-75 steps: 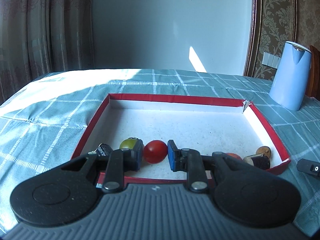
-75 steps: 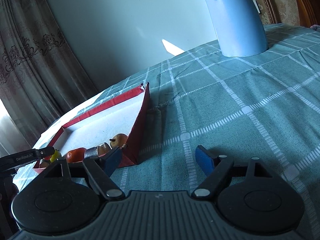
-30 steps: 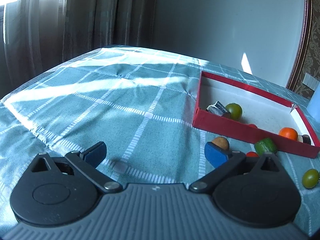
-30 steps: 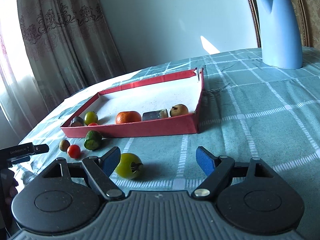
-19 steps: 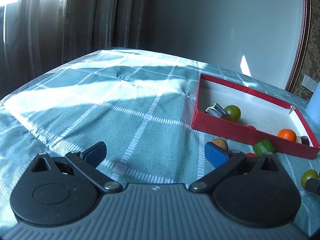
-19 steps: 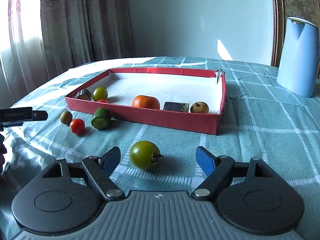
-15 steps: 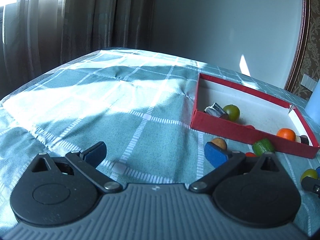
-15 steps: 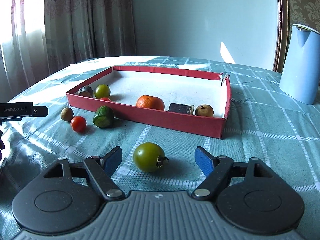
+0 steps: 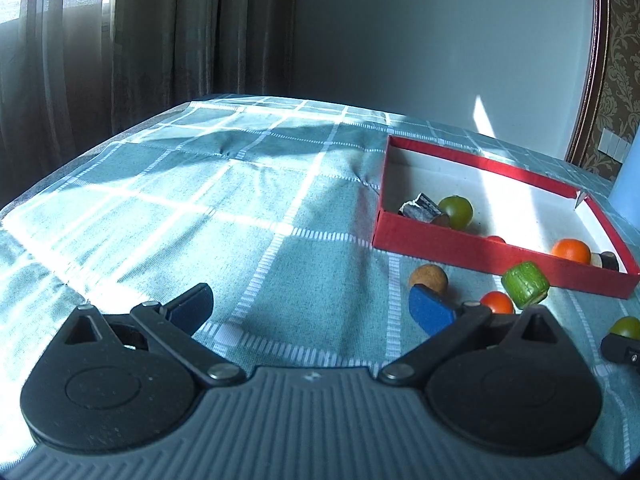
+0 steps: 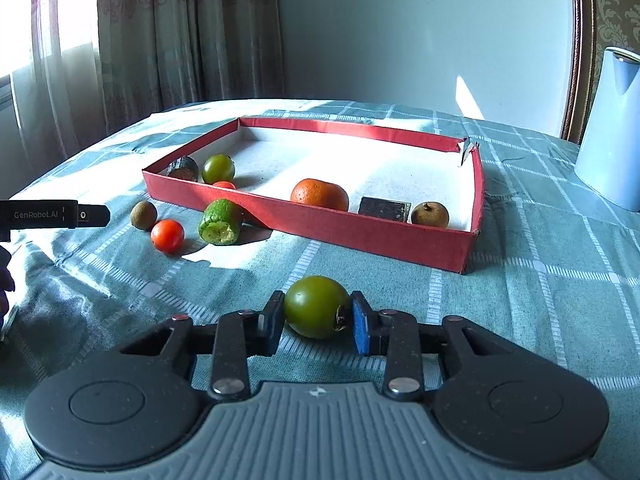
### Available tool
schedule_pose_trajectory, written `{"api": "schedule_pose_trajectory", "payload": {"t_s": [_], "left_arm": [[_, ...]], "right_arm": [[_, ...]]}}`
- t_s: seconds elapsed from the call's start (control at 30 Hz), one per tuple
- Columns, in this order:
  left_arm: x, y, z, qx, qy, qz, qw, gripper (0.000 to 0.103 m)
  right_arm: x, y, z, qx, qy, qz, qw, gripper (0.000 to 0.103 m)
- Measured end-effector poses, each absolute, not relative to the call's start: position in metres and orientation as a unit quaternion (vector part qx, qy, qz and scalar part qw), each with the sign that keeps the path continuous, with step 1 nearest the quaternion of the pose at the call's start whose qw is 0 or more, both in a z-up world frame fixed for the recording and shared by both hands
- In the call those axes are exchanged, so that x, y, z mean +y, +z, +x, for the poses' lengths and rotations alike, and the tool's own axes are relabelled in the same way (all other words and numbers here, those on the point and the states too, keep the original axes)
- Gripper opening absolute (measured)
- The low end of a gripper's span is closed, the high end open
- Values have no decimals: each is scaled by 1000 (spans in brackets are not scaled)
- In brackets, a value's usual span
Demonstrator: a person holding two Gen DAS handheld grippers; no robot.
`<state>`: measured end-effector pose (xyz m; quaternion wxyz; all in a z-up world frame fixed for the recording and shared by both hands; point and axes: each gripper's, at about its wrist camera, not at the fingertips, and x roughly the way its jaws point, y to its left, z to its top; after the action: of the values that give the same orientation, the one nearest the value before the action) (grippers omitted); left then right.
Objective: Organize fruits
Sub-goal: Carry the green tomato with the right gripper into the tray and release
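Note:
A green tomato (image 10: 312,304) lies on the teal checked cloth in front of the red box (image 10: 360,234). My right gripper (image 10: 318,318) is closing its jaws on it, and both pads press its sides. The left wrist view shows the same tomato (image 9: 626,326) at the far right. My left gripper (image 9: 316,308) stands open over bare cloth, holding nothing. Just past its right finger lie a brown round fruit (image 9: 428,278), a red tomato (image 9: 496,302) and a green cucumber piece (image 9: 525,287).
The box (image 9: 460,246) holds an orange (image 10: 320,195), a green tomato (image 10: 218,168), a small red fruit (image 10: 224,185), a brown fruit (image 10: 430,214) and two dark pieces. A pale blue kettle (image 10: 612,128) stands at the right. Curtains hang behind the table's far left edge.
The right gripper's jaws have come together from wide open onto the green tomato. The left gripper has stayed where it was, still open.

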<state>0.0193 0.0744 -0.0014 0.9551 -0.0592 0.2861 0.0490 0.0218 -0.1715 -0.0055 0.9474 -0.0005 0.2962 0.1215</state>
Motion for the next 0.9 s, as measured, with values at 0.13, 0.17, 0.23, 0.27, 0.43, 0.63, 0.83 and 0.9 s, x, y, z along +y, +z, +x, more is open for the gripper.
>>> {"api": "schedule_pose_trajectory", "payload": {"t_s": [0.13, 0.17, 0.23, 0.27, 0.43, 0.63, 0.83, 0.9], "left_arm": [[74, -1, 19, 286, 49, -57, 955, 103], [74, -2, 19, 286, 49, -56, 955, 103], [74, -2, 19, 287, 49, -56, 955, 103], [74, -2, 19, 287, 49, -57, 955, 103], [75, -2, 19, 286, 49, -62, 955, 103], [76, -1, 18, 284, 45, -67, 955, 103], [74, -2, 21, 291, 43, -58, 954, 103], [73, -3, 22, 292, 43, -57, 954, 103]], "right_arm": [[-174, 10, 24, 269, 120, 12, 956, 34], [-174, 17, 26, 259, 120, 14, 958, 34], [-174, 29, 33, 243, 119, 15, 963, 34], [-174, 35, 37, 235, 116, 14, 965, 34], [-185, 54, 75, 222, 91, 26, 970, 34], [-203, 32, 127, 264, 53, 43, 962, 34], [-209, 1, 149, 299, 40, 44, 952, 34], [-206, -9, 153, 304, 36, 28, 952, 33]]}}
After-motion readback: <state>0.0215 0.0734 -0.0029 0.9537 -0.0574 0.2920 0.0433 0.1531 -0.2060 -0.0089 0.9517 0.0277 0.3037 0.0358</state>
